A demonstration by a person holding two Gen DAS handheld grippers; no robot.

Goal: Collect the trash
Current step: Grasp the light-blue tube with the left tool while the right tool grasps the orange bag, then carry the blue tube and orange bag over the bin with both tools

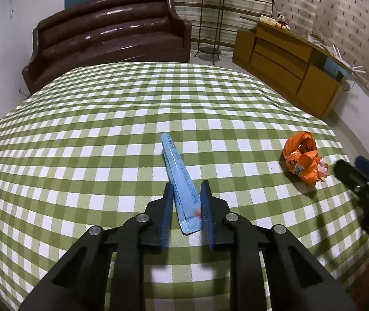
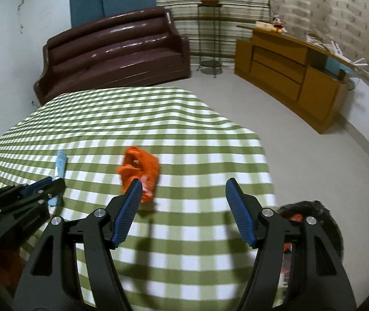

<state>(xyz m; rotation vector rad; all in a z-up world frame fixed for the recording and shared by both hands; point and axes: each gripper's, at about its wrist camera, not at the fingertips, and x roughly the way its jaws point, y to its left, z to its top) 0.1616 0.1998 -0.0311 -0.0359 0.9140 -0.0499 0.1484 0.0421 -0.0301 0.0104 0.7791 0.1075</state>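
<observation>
A long light-blue wrapper point(image 1: 178, 171) lies on the green checked tablecloth point(image 1: 93, 134), pointing away from me. My left gripper point(image 1: 187, 184) is shut on its near end, a blue pad pressing each side. A crumpled orange wrapper point(image 1: 302, 159) sits on the cloth to the right, near the table edge. In the right wrist view, the orange wrapper point(image 2: 139, 169) lies just beyond the left fingertip of my right gripper point(image 2: 184, 181), which is open with only cloth between its fingers. My left gripper point(image 2: 52, 185) shows there at the left, on the blue wrapper point(image 2: 60, 163).
A black bag point(image 2: 311, 207) with something red inside sits below the table's right edge. Beyond the table stand a brown sofa point(image 1: 111, 36), a metal plant stand point(image 1: 211, 23) and a wooden cabinet point(image 1: 288, 64). Pale floor point(image 2: 301, 142) lies to the right.
</observation>
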